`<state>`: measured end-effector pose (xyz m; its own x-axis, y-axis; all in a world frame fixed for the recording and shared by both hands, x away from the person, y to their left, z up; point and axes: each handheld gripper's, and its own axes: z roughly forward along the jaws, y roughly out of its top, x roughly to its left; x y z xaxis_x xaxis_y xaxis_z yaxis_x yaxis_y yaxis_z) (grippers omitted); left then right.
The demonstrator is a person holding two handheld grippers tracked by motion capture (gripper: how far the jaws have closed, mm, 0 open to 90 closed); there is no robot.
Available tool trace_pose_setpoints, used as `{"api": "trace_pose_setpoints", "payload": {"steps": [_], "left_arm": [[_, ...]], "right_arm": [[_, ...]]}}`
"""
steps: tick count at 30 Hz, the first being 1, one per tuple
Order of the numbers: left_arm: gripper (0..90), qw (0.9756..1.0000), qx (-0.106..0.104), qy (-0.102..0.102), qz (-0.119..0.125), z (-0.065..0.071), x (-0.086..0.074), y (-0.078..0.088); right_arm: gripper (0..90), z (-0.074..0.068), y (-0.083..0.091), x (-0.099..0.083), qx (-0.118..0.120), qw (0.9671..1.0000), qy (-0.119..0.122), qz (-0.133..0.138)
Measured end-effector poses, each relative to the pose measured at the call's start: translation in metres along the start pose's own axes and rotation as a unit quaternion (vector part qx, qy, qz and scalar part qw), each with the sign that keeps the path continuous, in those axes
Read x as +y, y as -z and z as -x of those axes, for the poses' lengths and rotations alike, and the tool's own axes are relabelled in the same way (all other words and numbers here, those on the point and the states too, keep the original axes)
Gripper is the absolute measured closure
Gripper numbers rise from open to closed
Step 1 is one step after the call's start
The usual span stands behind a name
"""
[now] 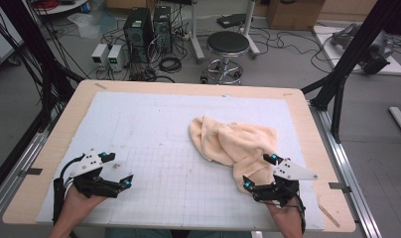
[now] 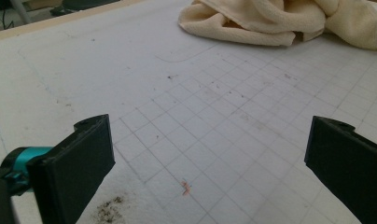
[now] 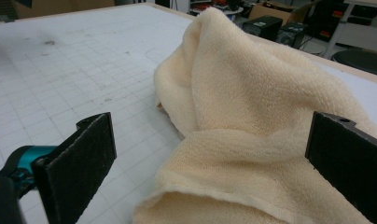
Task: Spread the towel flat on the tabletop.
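Straddling cream towel (image 3: pixel 252 140) hem, right claw (image 3: pixel 210 163) spread, nothing pinched

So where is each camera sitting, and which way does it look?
High view: above the table, looking forward and down; both hands, left tongs and right tongs show.
Left gripper view: on the left tongs, facing across the gridded mat.
Right gripper view: on the right tongs, facing the towel.
All views share the towel.

A light wooden table (image 1: pixel 49 148) carries a white gridded mat (image 1: pixel 154 144) covering nearly all its top, and a crumpled cream terry towel (image 1: pixel 233 144) lies on the mat's right half.
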<state>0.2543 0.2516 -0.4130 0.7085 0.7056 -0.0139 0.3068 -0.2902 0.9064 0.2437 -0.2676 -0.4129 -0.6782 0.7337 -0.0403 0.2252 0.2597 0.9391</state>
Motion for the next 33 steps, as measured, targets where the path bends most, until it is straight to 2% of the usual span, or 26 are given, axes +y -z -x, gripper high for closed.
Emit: {"api": "trace_pose_setpoints", "payload": {"steps": [4,14,22,28,33], "left_arm": [[1.7,1.0,0.0,0.0,-0.001,0.002,-0.001,0.001],[1.7,1.0,0.006,0.005,0.0,0.0,-0.002,0.004],[1.7,1.0,0.006,0.007,-0.001,-0.001,-0.003,0.004],[1.7,1.0,0.005,0.007,0.0,-0.002,-0.002,0.003],[1.7,0.9999,0.007,0.008,0.001,-0.002,-0.002,0.003]], "right_arm": [[1.1,-0.003,0.0,0.002,0.003,1.0,-0.002,-0.003],[1.1,0.002,-0.003,0.016,0.016,0.9999,-0.005,0.002],[1.1,0.019,-0.009,0.04,0.013,0.9999,-0.008,-0.001],[1.1,0.027,-0.011,0.053,0.004,1.0,-0.005,-0.006],[1.1,0.038,-0.014,0.062,-0.001,0.9997,-0.019,-0.012]]}}
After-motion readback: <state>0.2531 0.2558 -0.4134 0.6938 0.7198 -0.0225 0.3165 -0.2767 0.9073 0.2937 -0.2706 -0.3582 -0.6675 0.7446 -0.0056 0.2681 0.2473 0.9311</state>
